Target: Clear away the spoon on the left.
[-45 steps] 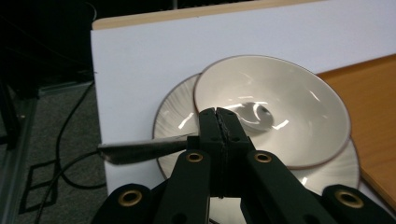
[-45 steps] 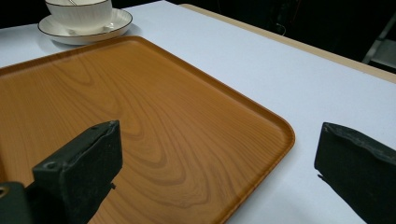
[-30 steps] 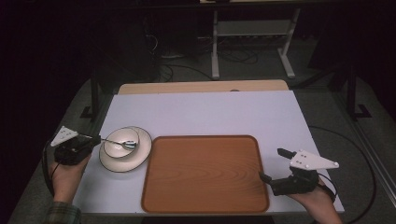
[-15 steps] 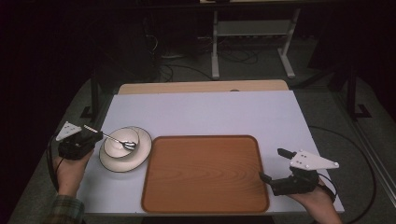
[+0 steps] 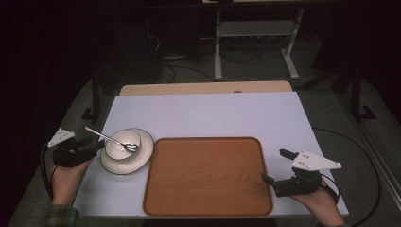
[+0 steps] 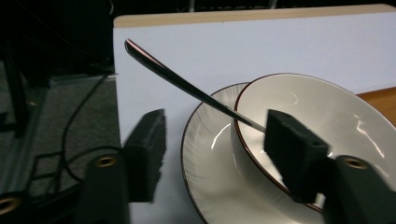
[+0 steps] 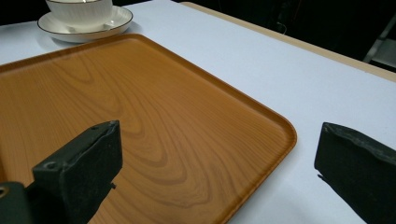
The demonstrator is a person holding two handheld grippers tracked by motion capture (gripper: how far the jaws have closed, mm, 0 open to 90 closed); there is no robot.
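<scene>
Now free — spoon (image 6: 187, 86), left claw (image 6: 212, 140) just opened.

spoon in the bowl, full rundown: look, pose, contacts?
The spoon is slim, shiny metal with a dark reflective handle. Its head rests inside the white bowl, which sits on a saucer left of the wooden tray. The handle leans on the bowl's rim and slants up and out toward the table's left edge, its tip free in the air. The left gripper has its jaws apart on either side of the handle, neither pad pressing it.
</scene>
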